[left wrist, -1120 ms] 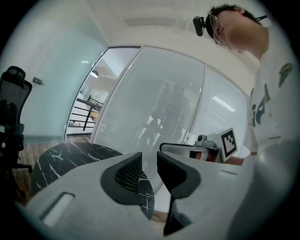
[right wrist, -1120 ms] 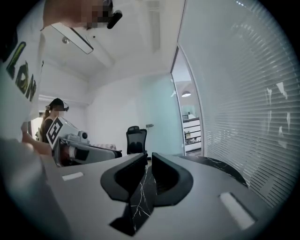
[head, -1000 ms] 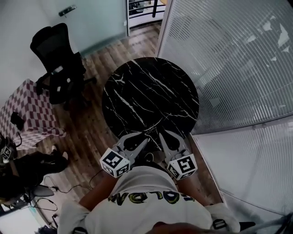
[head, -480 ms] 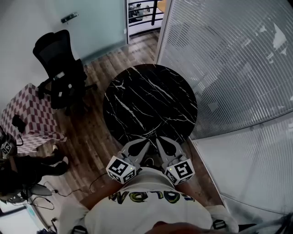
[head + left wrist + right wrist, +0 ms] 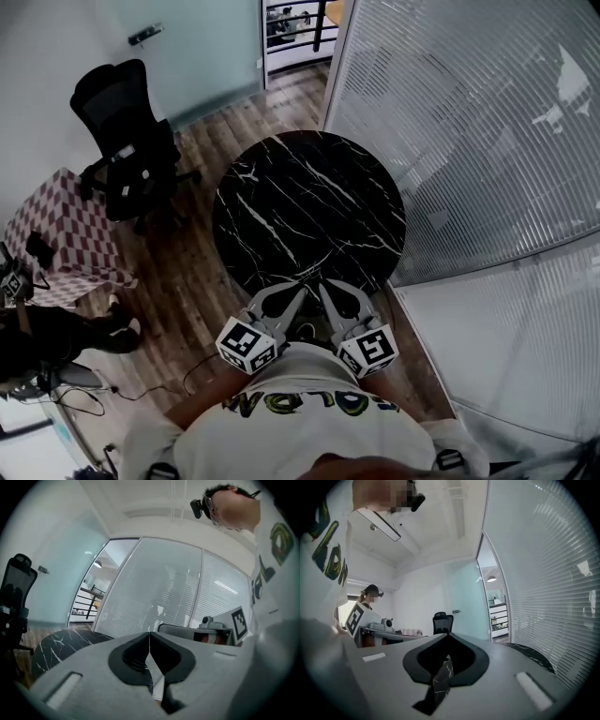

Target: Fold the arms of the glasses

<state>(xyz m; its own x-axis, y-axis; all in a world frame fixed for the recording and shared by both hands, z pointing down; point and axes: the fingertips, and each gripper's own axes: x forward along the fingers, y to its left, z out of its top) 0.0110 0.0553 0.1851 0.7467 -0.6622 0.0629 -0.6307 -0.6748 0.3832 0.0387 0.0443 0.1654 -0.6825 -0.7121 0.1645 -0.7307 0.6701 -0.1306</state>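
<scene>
**Both tools closed and empty at the near edge of the bench**

You hold the left tool [image 5: 302,292] and the right tool [image 5: 325,285] side by side over the near edge of the round black marble bench [image 5: 309,202], just in front of your white shirt [image 5: 300,412]. The two tools lean towards each other, so their tips are just beside each other, while their back ends stand further apart, close to your body.

In the left gripper view, the jaws of the left tool [image 5: 149,633] are pressed together along a thin line and hold nothing. Behind them you see the blinds of the glass wall [image 5: 159,597]. The bench [image 5: 61,644] lies to the left of the jaws in this view. The marker cube [image 5: 239,623] of the right tool shows at the right.

In the right gripper view, the jaws of the right tool [image 5: 448,634] are also fully together and hold nothing. Through the opening below the tips you see a piece of the marble top.

The glasses show in no view, so I cannot tell where they are.

Beyond the far left edge of the bench, a black office chair [image 5: 127,141] stands on the wooden floor [image 5: 187,272]. A checked cloth [image 5: 56,234] lies further to the left. The glass wall [image 5: 469,141] runs close along the right edge of the bench.
</scene>
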